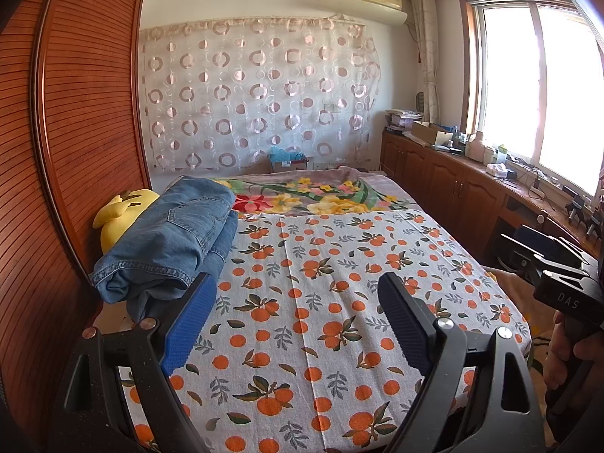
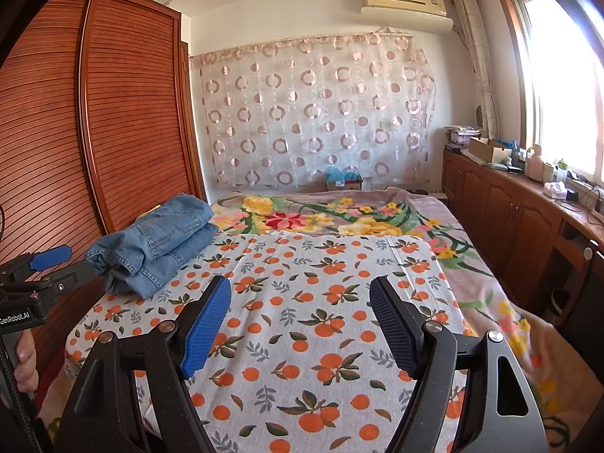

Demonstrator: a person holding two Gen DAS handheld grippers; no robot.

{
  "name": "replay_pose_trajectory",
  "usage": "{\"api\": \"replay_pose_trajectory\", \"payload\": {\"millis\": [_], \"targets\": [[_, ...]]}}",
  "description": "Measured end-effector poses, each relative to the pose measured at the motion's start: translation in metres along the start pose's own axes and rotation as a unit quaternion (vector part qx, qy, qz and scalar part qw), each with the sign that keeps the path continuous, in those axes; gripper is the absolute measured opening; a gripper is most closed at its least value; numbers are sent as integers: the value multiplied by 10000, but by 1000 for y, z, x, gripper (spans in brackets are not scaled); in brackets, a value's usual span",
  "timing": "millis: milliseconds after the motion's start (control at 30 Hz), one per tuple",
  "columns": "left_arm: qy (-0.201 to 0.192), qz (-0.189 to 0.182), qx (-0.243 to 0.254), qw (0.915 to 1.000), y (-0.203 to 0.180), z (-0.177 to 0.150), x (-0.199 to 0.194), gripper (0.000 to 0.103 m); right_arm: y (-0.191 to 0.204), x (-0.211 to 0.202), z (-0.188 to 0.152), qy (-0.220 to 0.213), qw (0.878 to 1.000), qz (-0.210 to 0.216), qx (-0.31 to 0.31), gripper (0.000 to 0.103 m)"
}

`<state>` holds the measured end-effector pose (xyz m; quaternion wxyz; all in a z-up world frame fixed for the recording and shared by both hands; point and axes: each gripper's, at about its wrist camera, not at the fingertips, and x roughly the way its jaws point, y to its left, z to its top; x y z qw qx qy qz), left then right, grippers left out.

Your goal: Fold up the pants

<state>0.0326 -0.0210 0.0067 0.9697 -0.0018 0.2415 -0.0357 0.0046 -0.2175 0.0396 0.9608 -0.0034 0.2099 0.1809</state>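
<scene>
A pair of blue denim pants lies folded in a thick bundle at the left edge of the bed, next to the wardrobe; the right wrist view shows the pants too. My left gripper stands open over the orange-print sheet, its left pad just right of the bundle, nothing between the fingers. My right gripper is also open and empty above the sheet, well right of the pants. The left gripper shows at the left edge of the right wrist view.
A yellow plush toy lies behind the pants against the slatted wooden wardrobe. A floral blanket covers the far end of the bed. Wooden cabinets with clutter run under the window on the right.
</scene>
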Motion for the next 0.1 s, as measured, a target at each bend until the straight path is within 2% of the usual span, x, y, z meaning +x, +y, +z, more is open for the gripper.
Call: {"api": "replay_pose_trajectory", "payload": {"millis": [100], "targets": [[-3, -11, -5, 10000, 0, 0, 0, 88, 0, 0, 0, -4, 10000, 6, 19, 78]]}}
